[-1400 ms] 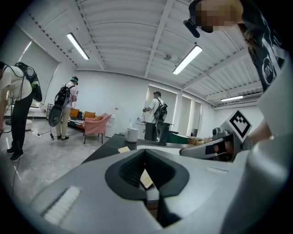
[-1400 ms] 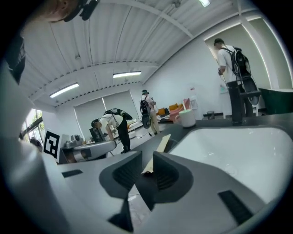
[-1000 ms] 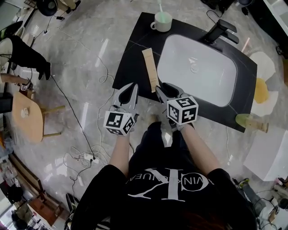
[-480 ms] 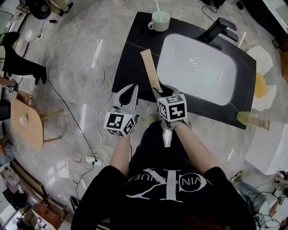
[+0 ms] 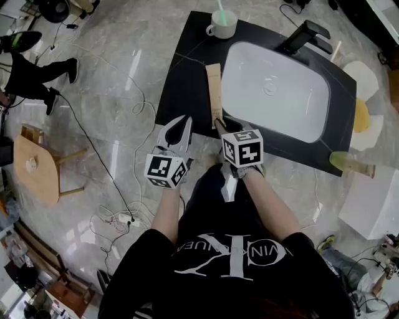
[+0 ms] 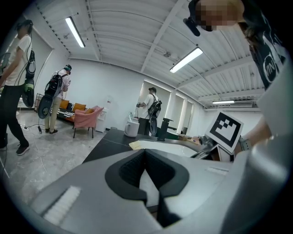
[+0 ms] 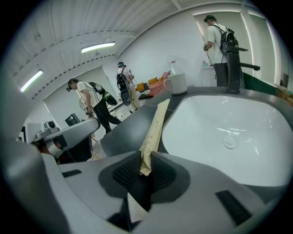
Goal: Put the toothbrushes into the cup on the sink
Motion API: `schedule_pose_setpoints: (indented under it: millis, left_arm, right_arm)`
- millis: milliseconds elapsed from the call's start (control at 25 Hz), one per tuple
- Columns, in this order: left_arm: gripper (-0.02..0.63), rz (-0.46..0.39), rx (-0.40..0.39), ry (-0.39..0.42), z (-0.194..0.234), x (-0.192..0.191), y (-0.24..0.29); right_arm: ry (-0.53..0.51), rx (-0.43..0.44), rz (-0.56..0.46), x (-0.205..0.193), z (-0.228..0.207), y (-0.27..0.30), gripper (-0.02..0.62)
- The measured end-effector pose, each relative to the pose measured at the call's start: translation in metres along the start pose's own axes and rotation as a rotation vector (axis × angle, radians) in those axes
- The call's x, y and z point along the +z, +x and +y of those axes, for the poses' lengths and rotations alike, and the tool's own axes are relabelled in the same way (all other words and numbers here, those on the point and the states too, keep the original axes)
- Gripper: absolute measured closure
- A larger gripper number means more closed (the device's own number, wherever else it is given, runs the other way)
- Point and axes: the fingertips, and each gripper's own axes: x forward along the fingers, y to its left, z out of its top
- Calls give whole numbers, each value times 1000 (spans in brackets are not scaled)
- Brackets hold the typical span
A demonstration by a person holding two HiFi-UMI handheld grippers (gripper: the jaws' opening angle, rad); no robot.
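Wrapped toothbrush (image 5: 214, 93): a long brown paper sleeve, taken to hold a toothbrush, was laid flat on the black counter (image 5: 184, 81) just beside the left rim of the basin (image 5: 274, 93). Its near end was set toward the counter's front edge, where it could be reached easily.
Right gripper (image 5: 221, 123): it was pointed down at that near end. Its jaws had just been closing and were seen pressed onto the sleeve's tip. Only the end was pinched, and the rest was left lying along the counter.
Cup (image 5: 222, 26): it was stood at the far corner of the counter, well apart from the wrapped toothbrush. A green toothbrush (image 5: 219, 7) was already stood upright in it.
Left gripper (image 5: 181, 124): it was held just beside the right gripper, near the counter's front edge, with its jaws closed on nothing. It was judged to be kept aside while the other worked.
Step in hand: the pick-up was judged begun; the carry to the cup was not yet done.
Risk: so thin an end grip might let the sleeve swing once lifted.
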Motion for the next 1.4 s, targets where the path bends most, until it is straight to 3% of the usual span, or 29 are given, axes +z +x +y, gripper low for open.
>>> schedule_pose_setpoints:
  millis: [480,760,1120,1400]
  left_arm:
    - [594,5,-19,6,-6,-2,-5]
    - [594,-3,-55,9,-24,3,11]
    - [594,7,-198,25,-90,11,56]
    - [594,39,-370,48,-172,10,94]
  right_arm:
    - [54,15,-77,3,-9,-22,548]
    - [71,-32,-135,7,-30,-54,549]
    - [135,-158,-206,-5,-87,-121,549]
    - [204,-302,-308,-15,-141,-196,549]
